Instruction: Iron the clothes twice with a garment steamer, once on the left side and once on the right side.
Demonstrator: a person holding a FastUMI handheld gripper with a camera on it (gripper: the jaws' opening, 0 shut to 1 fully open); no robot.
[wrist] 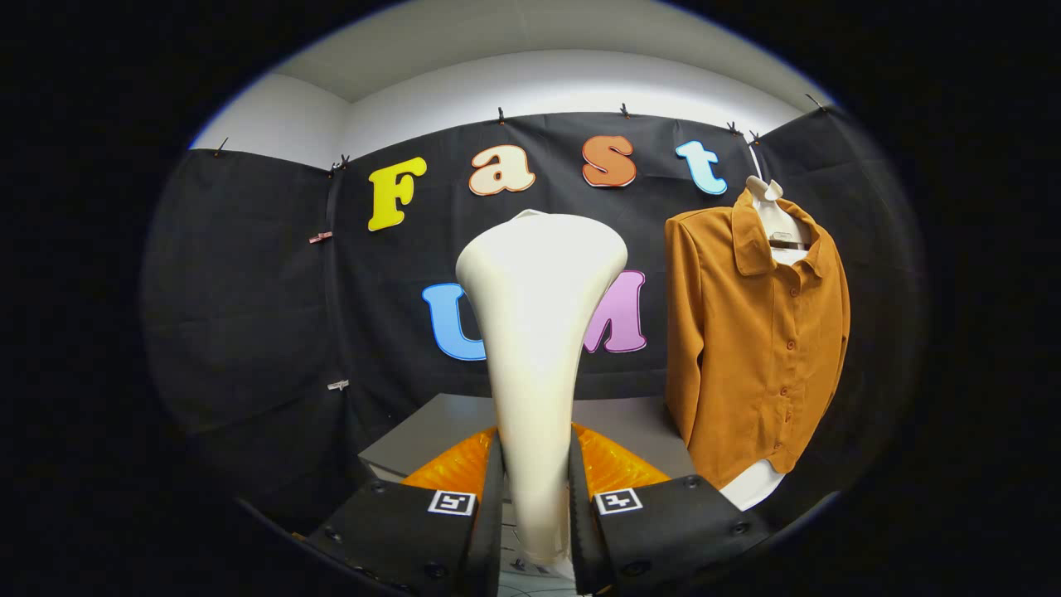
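A cream steamer [539, 348] is held upright in the lower middle of the frame, its narrow handle clamped between the two fingers of the gripper [535, 506]; both fingers are pressed against the handle's sides. The long axis of the steamer runs vertically, from the fingers up to the centre of the frame, where the body widens into a broad flared head. The head is pointed upward and away from the camera, toward the black cloth wall [249, 290] behind it. Whether the head is turned toward the shirt cannot be told.

A brown buttoned shirt [754, 332] is seen at the right of the frame, hung on a pale hanger [775, 217] against the cloth wall. Its collar is open, its button line runs down the front, and its sleeves hang at the sides. The shirt is kept well apart from the steamer, with bare cloth between them.

A grey bench [431, 427] is seen below centre, beyond the fingers and behind the steamer's handle, partly hidden by both. A white object [754, 485] is seen just under the shirt's hem, at the lower right. Small clips are fixed along the top edge of the cloth and at the left.
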